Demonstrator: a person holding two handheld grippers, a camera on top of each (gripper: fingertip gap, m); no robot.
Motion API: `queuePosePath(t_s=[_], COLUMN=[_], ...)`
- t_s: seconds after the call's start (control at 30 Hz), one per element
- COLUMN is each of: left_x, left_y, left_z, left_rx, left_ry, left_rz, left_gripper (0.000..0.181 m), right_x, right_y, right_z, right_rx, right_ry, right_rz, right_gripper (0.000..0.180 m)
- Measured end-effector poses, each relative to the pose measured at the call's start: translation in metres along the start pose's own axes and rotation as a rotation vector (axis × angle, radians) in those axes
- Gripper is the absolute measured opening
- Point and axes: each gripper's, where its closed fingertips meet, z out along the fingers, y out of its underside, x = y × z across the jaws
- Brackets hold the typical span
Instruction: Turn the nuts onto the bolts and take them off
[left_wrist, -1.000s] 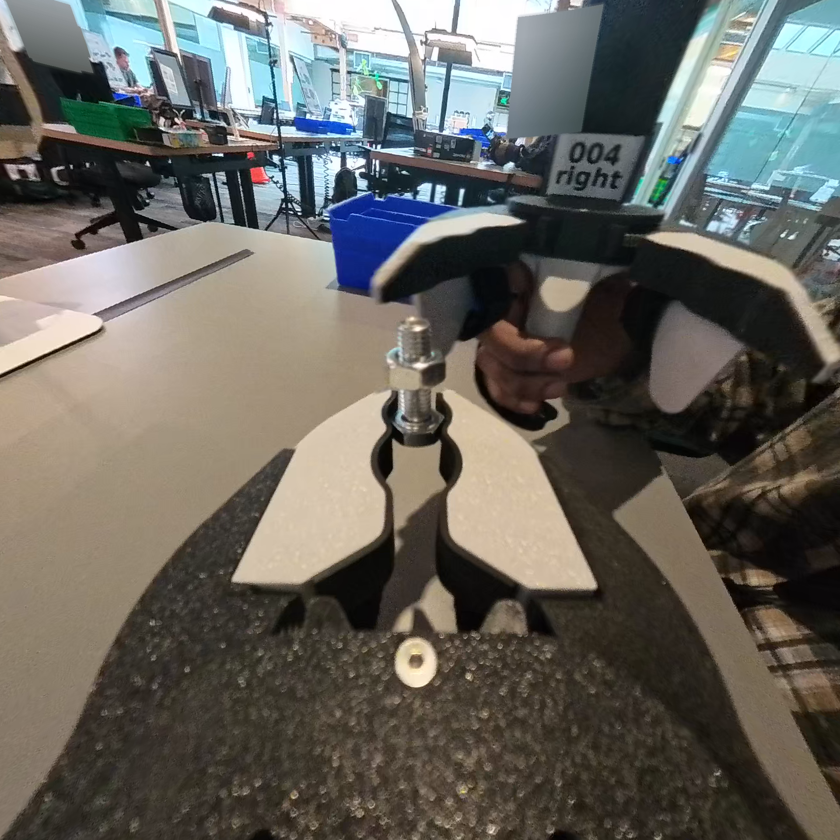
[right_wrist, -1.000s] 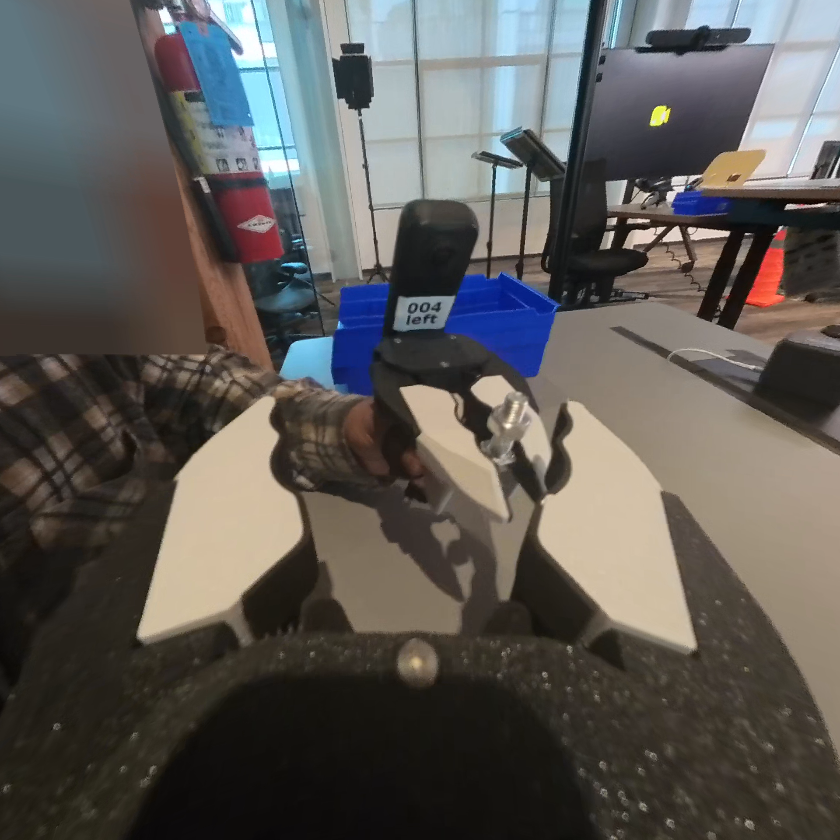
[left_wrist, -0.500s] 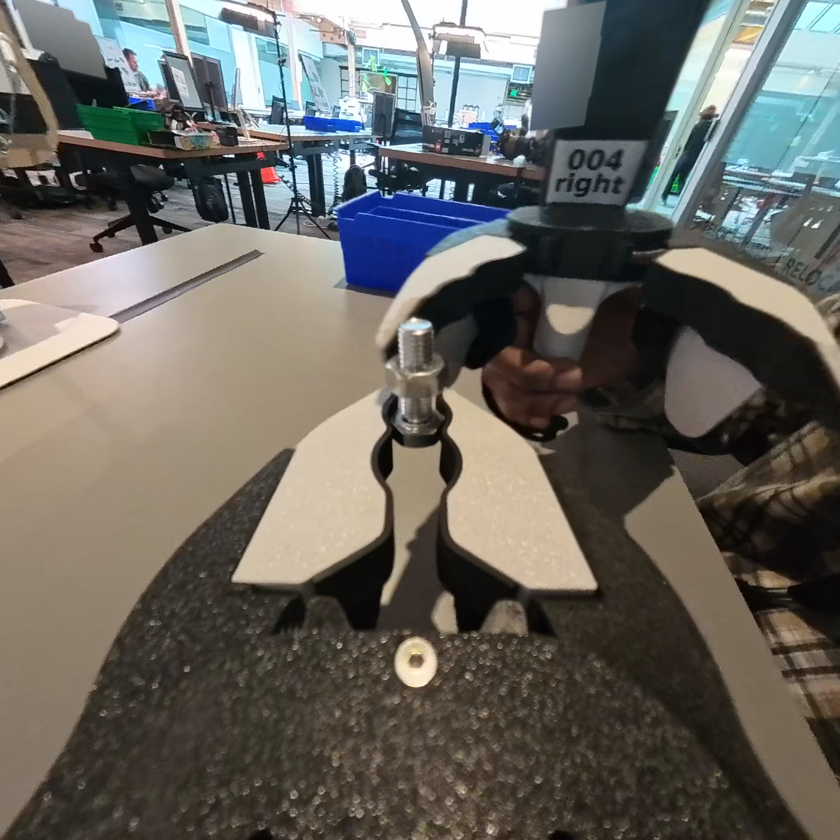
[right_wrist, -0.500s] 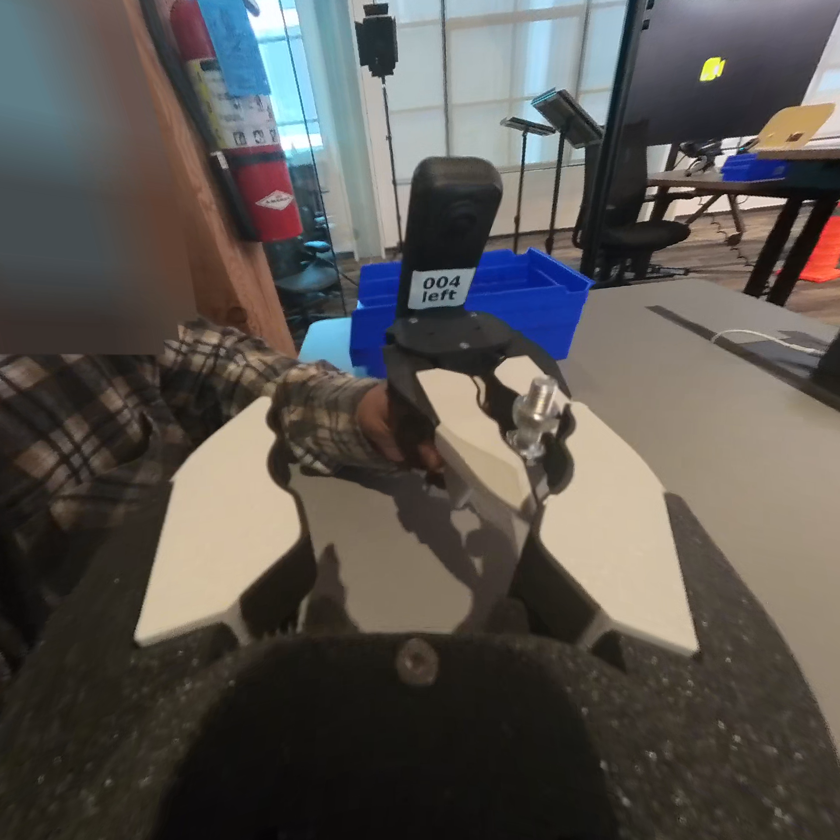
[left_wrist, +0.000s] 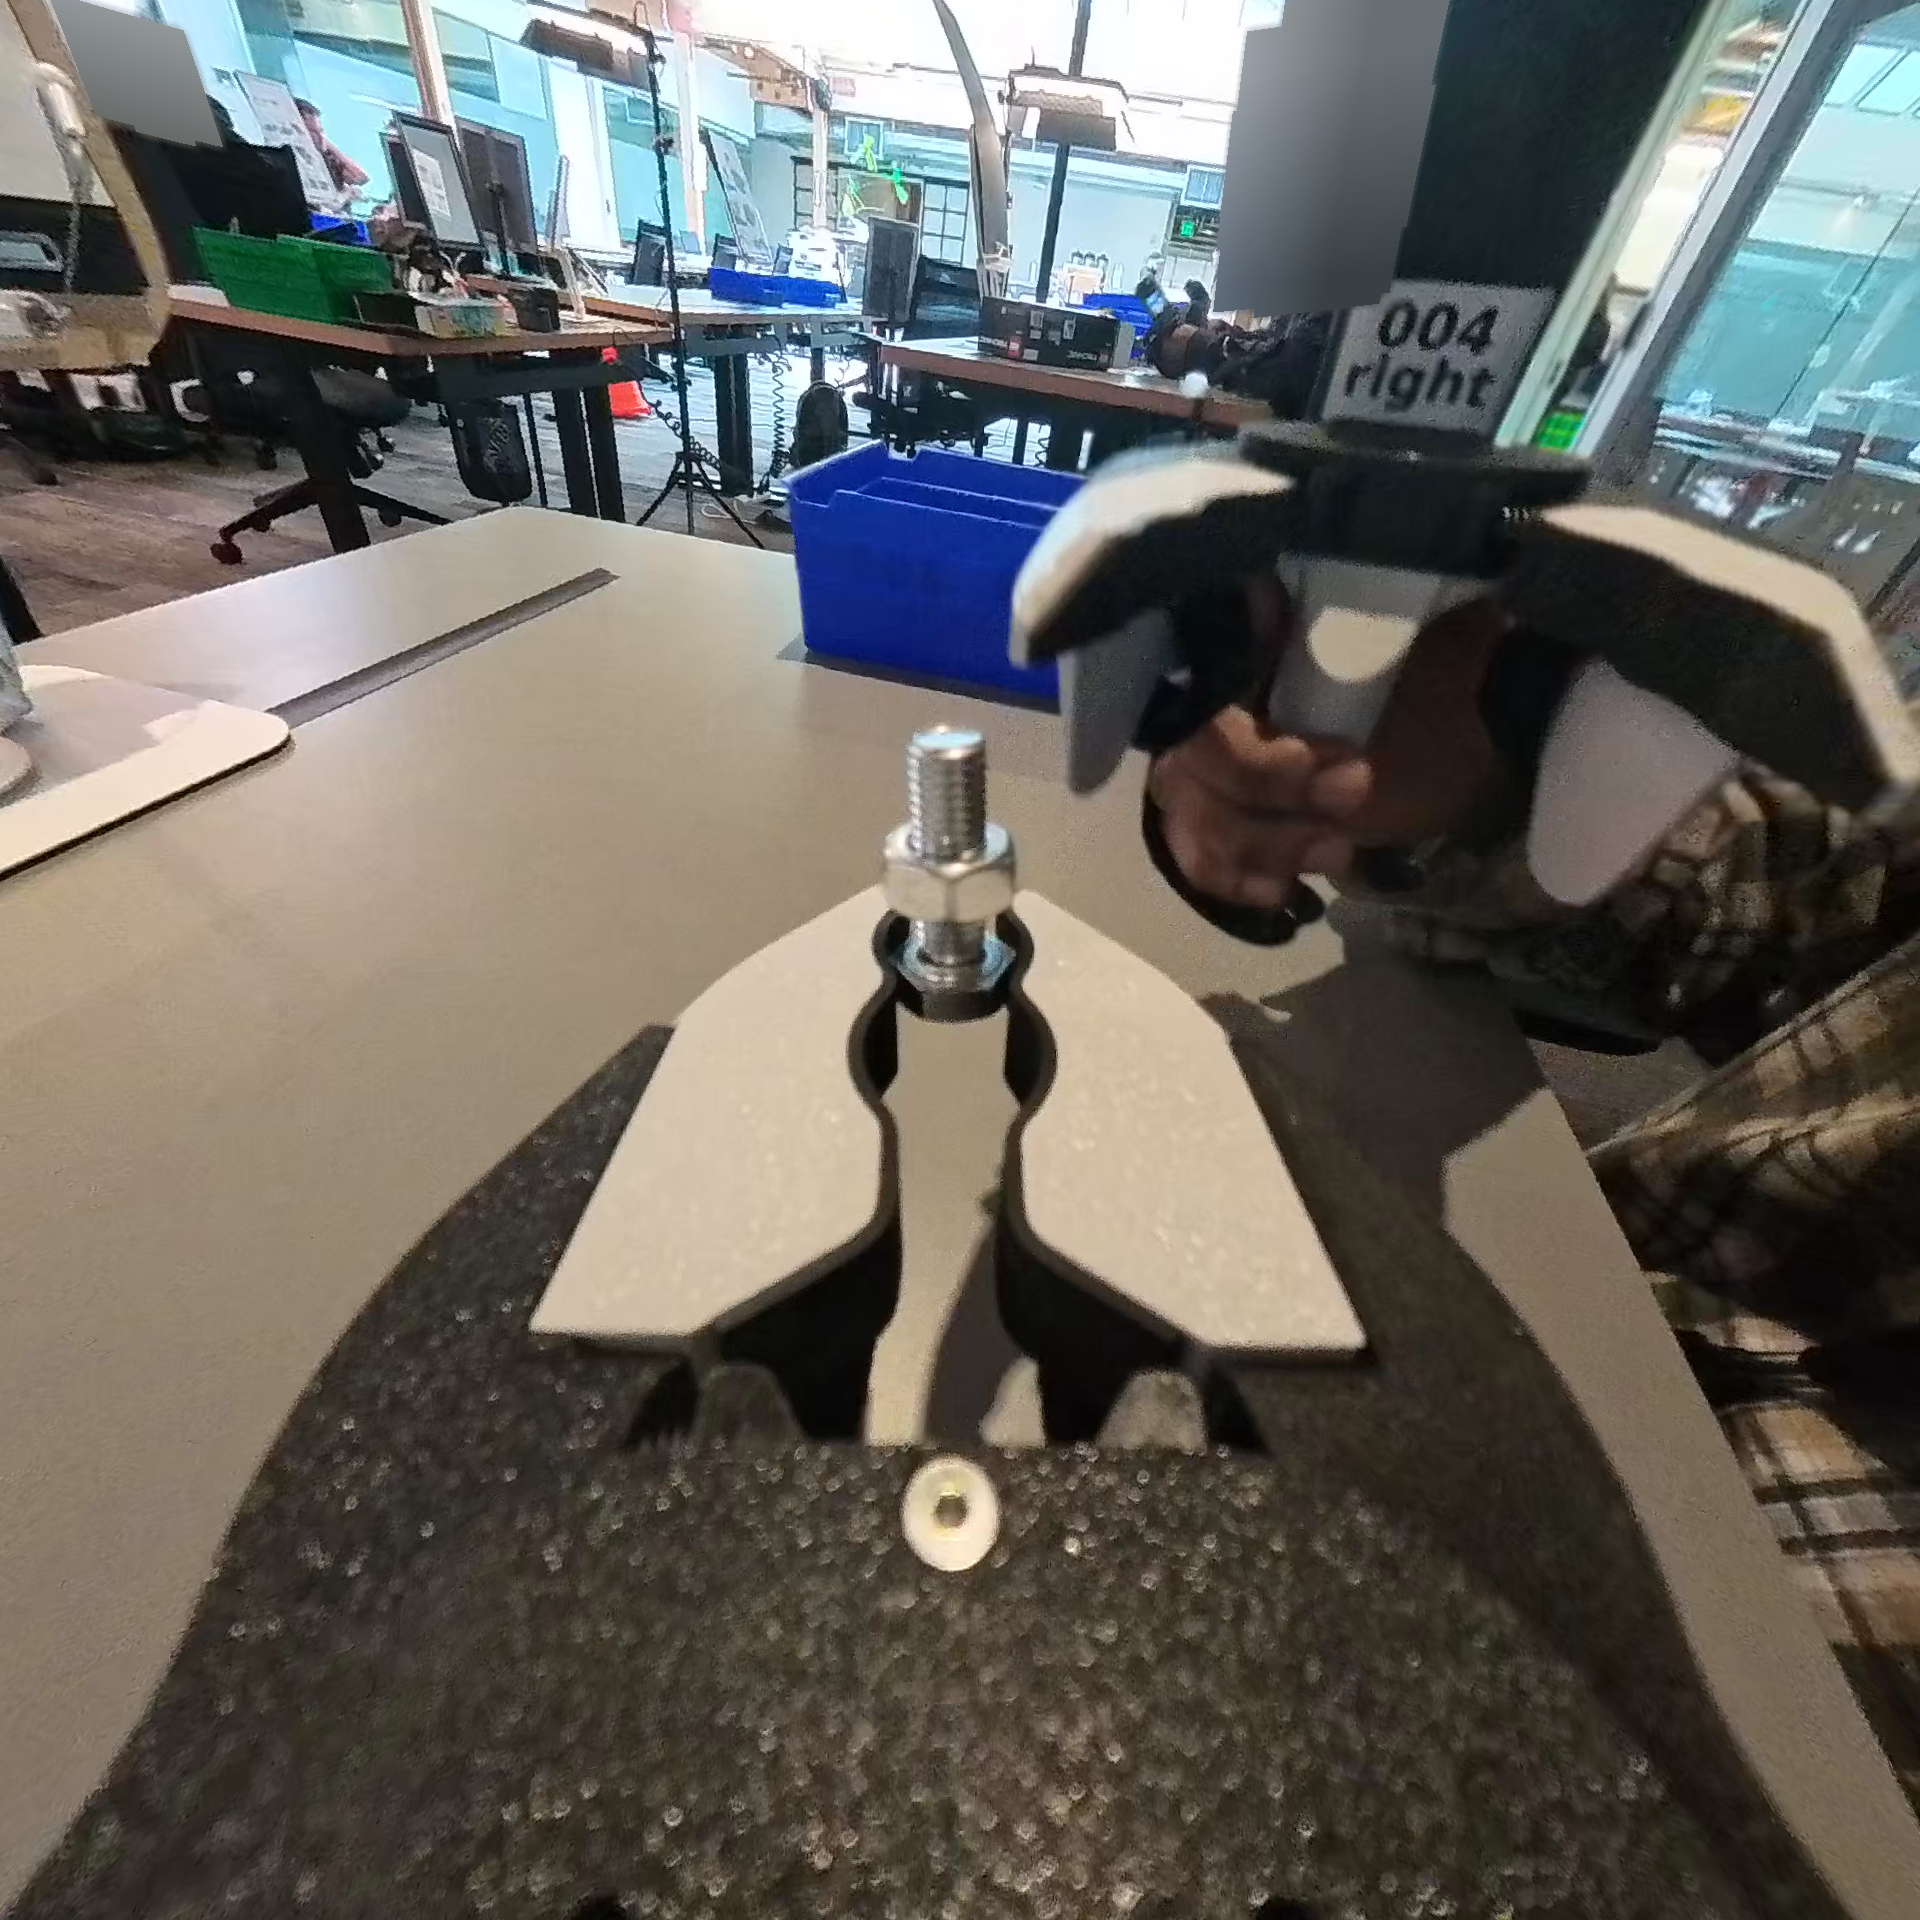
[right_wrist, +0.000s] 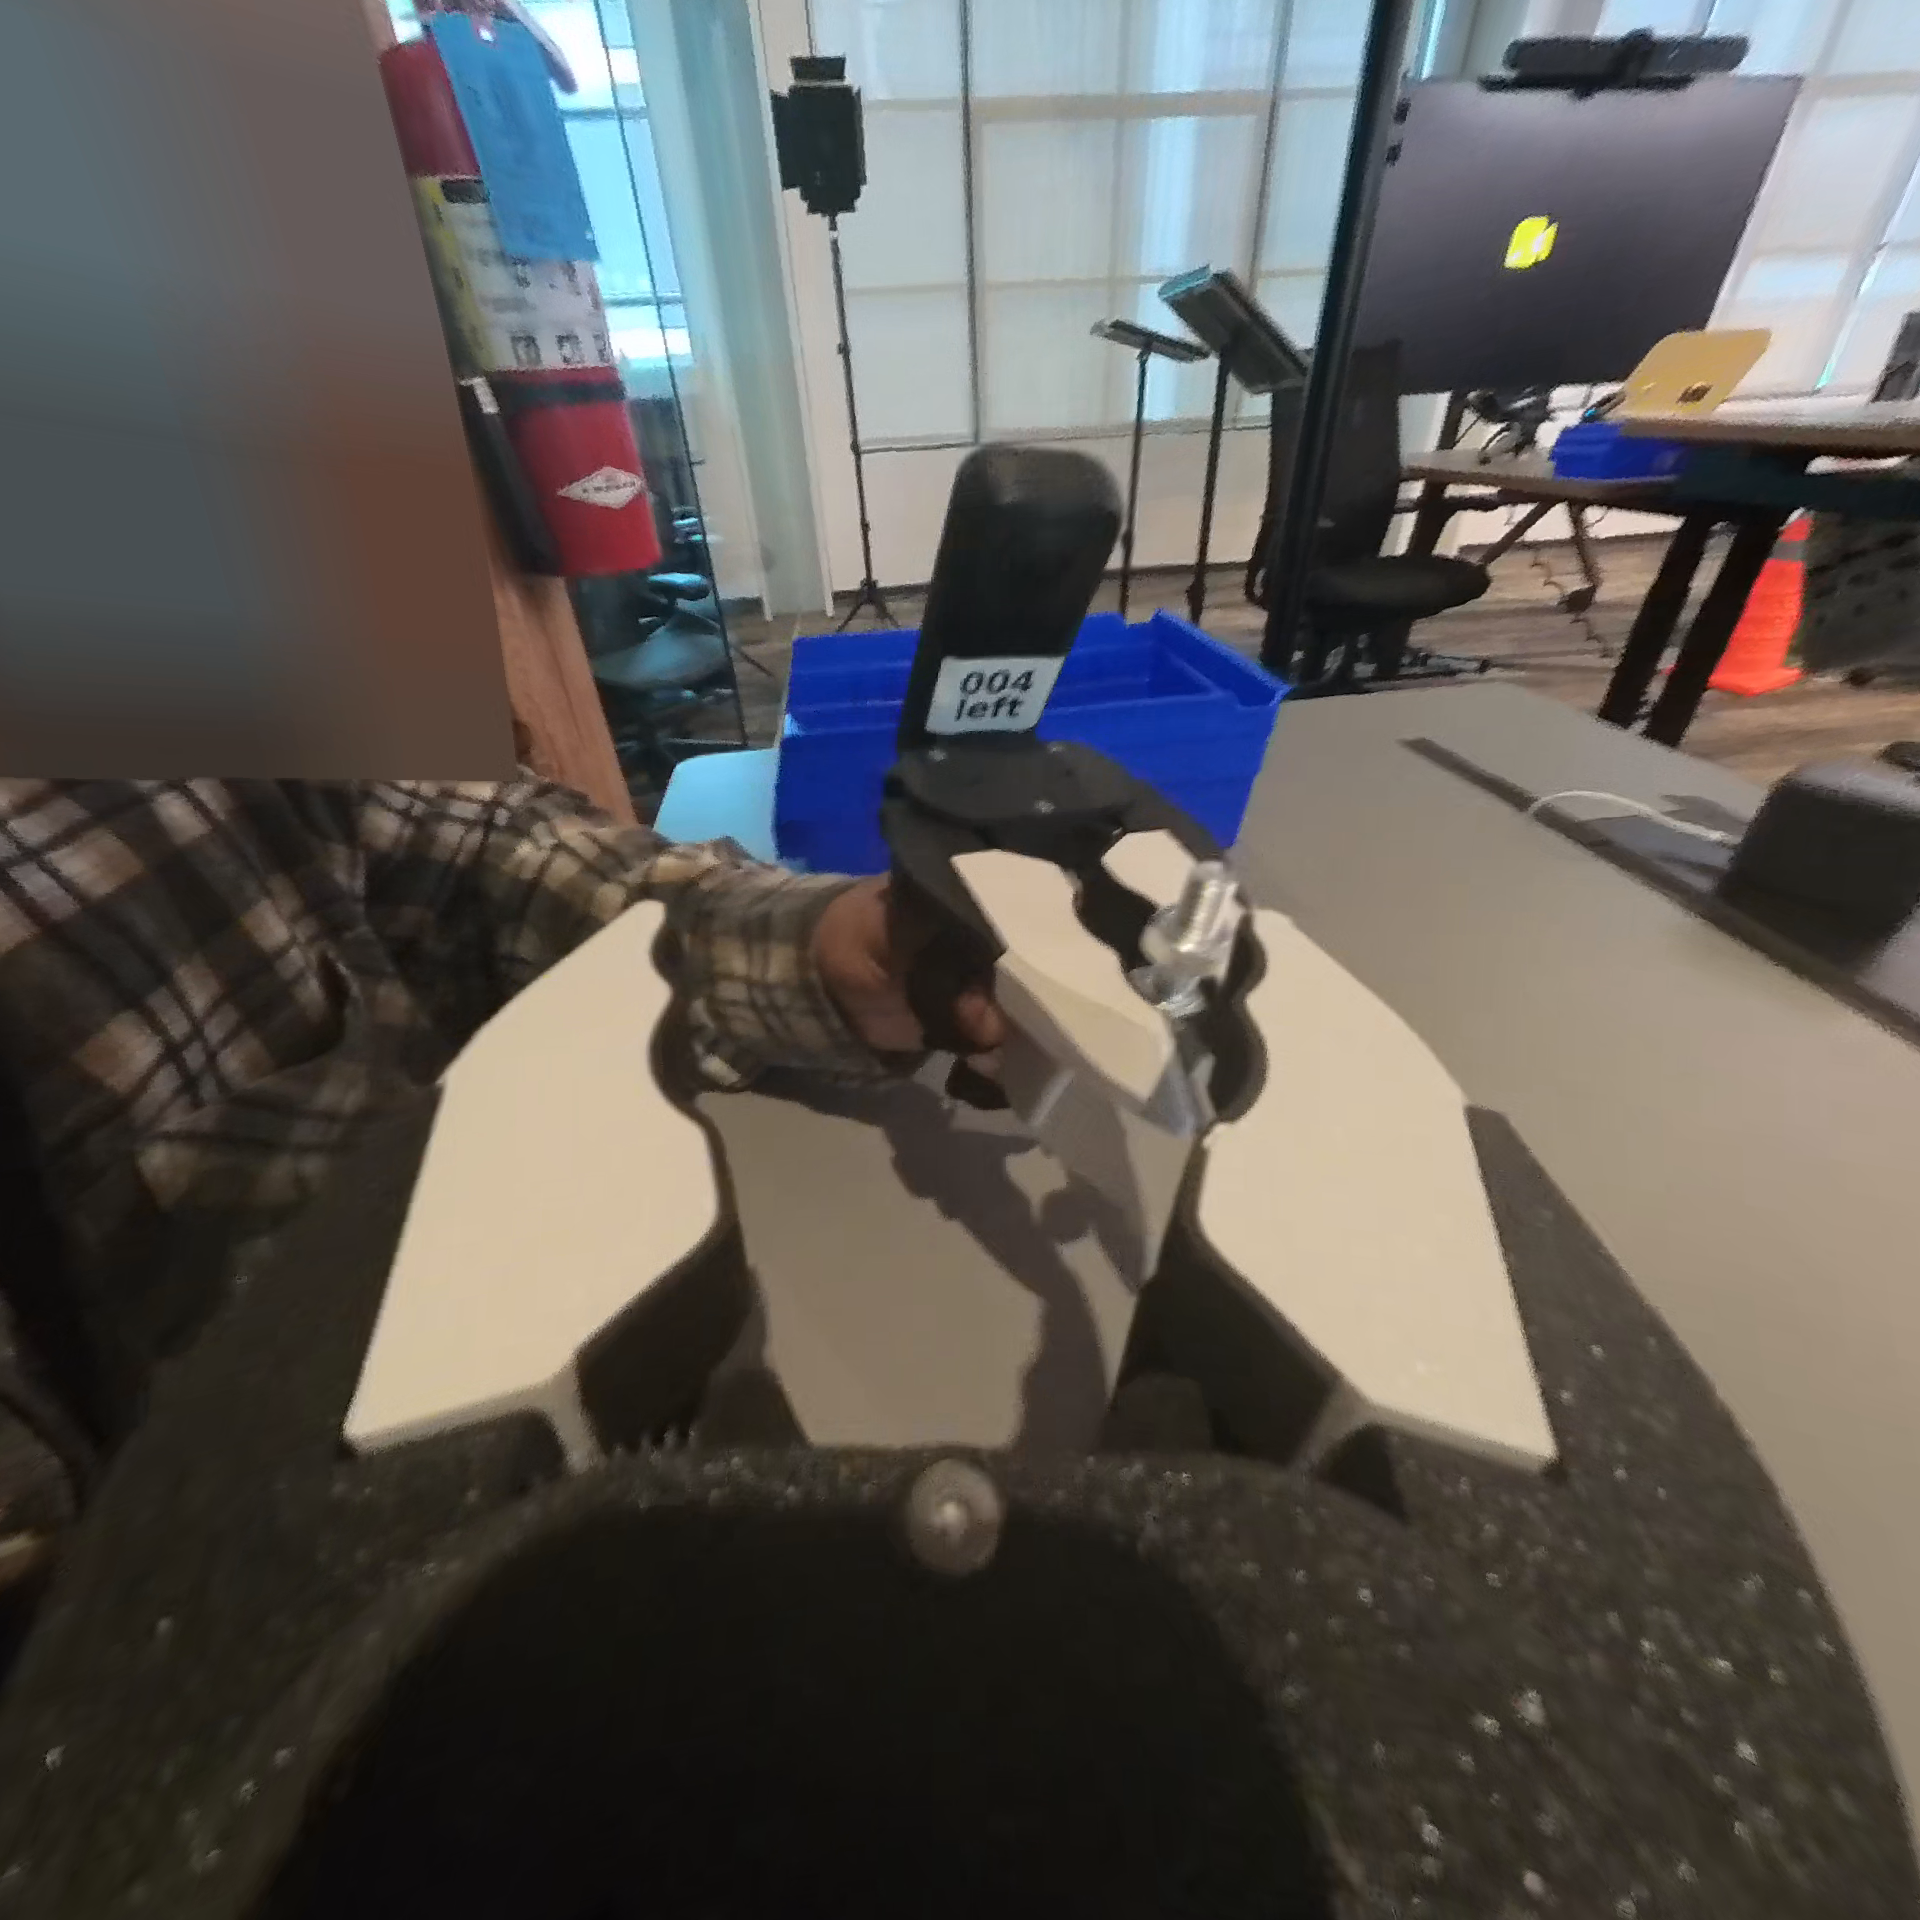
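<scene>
My left gripper (left_wrist: 951, 940) is shut on the head of a steel bolt (left_wrist: 945, 790) and holds it upright just above the grey table (left_wrist: 416, 883). A hex nut (left_wrist: 948, 885) sits on the thread a little above the fingers. My right gripper (right_wrist: 961, 935) is wide open and empty. In the left wrist view the right gripper (left_wrist: 1335, 826) hangs to the right of the bolt and beyond it, not touching it. The right wrist view shows the left gripper (right_wrist: 1179, 1081) with the bolt (right_wrist: 1190, 940) tilted, in front of my right finger (right_wrist: 1351, 1174).
A blue bin (left_wrist: 914, 561) stands at the table's far edge and also shows in the right wrist view (right_wrist: 1143, 696). A white pad (left_wrist: 125, 748) lies at the left. A black device (right_wrist: 1829, 852) with a cable sits on the table. A plaid sleeve (left_wrist: 1766, 1143) lies along the right edge.
The right gripper has drawn away to the right of the bolt and stays open. The left gripper still holds the bolt, with the nut at about the same height on the thread.
</scene>
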Motion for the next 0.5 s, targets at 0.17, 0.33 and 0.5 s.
queuePosePath(t_s=[0.17, 0.33, 0.5], left_x=[0.013, 0.017, 0.020], left_y=[-0.001, 0.001, 0.004], left_z=[0.005, 0.007, 0.009], left_rx=[-0.008, -0.020, -0.030], left_ry=[0.023, 0.040, 0.058], left_rz=[0.053, 0.071, 0.066], left_gripper=[0.015, 0.015, 0.015], right_x=[0.024, 0.033, 0.035], right_y=[-0.007, 0.003, 0.011], right_z=[0.004, 0.009, 0.015], right_rx=[0.011, -0.048, -0.086], right_ry=[0.030, 0.037, 0.019], right_rz=[-0.036, -0.050, -0.031], right_gripper=[0.054, 0.034, 0.014])
